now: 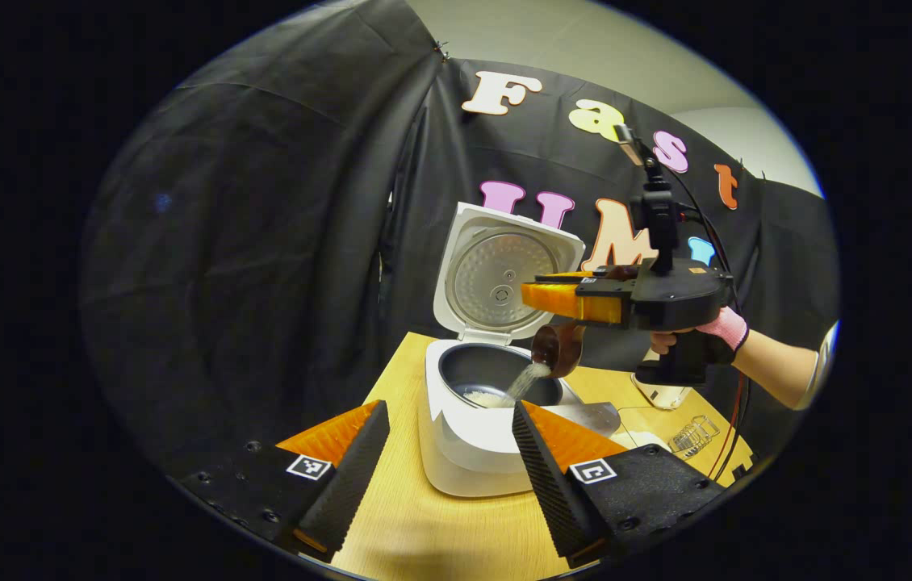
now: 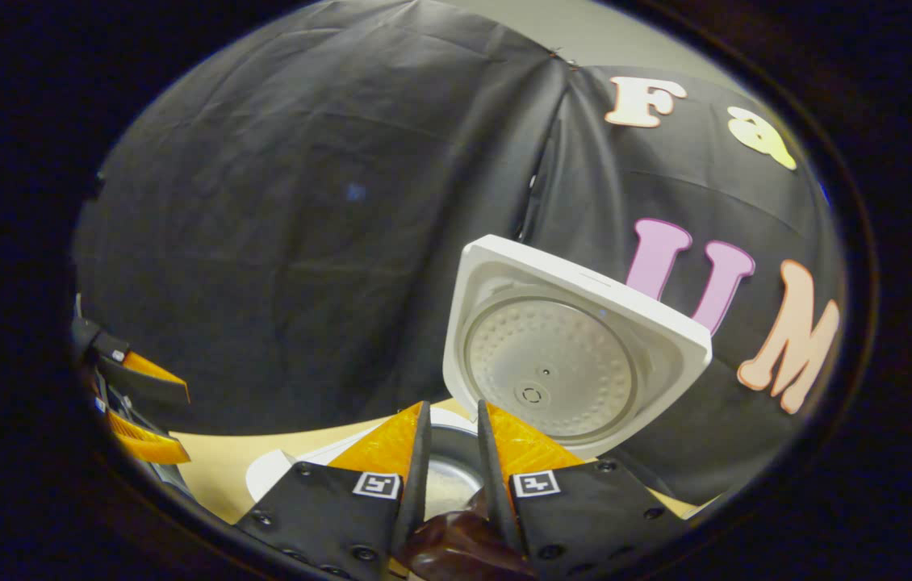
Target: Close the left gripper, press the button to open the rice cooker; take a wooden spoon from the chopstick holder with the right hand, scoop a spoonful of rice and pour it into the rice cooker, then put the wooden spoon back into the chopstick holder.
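Observation:
The white rice cooker (image 1: 472,440) stands on the wooden table with its lid (image 1: 504,274) raised upright. Above its dark inner pot (image 1: 496,378), my right gripper (image 1: 533,297) is shut on the handle of the wooden spoon (image 1: 557,349), whose brown bowl is tipped down. A stream of rice (image 1: 525,381) falls from it into the pot. In the right gripper view the spoon's handle (image 2: 460,545) sits between the fingers, with the lid (image 2: 569,355) ahead. My left gripper (image 1: 449,420) stays open in front of the cooker, holding nothing.
A metal bowl (image 1: 597,415) sits just right of the cooker. Farther right on the table are a wire chopstick holder (image 1: 694,436) and a pale container (image 1: 662,394). A hand in a pink glove (image 1: 726,327) holds the right gripper. Black cloth walls surround the table.

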Demonstrator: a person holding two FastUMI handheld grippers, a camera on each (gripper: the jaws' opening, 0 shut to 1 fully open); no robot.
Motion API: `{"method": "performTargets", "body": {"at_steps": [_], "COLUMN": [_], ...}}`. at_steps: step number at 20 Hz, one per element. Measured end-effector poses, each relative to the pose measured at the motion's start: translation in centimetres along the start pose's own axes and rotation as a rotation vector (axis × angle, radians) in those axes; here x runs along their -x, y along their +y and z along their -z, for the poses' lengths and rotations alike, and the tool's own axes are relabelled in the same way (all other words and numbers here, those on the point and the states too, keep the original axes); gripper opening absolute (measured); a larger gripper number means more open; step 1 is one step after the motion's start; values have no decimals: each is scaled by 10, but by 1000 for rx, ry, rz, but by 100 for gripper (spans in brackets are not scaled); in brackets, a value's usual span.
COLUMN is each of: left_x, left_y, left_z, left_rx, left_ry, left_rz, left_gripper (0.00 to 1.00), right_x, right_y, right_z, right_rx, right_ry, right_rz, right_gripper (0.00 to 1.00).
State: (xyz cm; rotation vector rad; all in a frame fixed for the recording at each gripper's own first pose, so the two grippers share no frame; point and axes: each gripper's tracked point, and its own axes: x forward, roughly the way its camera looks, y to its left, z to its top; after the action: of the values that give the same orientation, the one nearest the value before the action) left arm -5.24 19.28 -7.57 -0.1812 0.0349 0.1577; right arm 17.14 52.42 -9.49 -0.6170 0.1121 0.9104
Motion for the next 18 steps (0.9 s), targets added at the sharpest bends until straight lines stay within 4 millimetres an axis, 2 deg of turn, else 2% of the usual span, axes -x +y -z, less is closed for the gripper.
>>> {"method": "performTargets", "body": {"at_steps": [5,10,12,15,18], "left_x": [1,3,2,3,4], "left_y": [-6,-8,-10,-11,-16], "left_z": [6,5,4,3,2], "left_rx": [-4,-18,-21,-43,-49], "left_ry": [11,8,5,2,2], "left_rz": [14,21,26,29,51], "left_gripper": [91,91,91,91,91], "right_x": [-5,-4,-5,-4,6], "right_y": [13,17,16,11,-4], "right_z": [11,15,18,16,10], "right_rx": [304,448,414,266,94], "right_ry": [35,34,35,33,1], "right_rz": [40,60,49,40,45], "right_gripper": [35,36,36,37,37]}}
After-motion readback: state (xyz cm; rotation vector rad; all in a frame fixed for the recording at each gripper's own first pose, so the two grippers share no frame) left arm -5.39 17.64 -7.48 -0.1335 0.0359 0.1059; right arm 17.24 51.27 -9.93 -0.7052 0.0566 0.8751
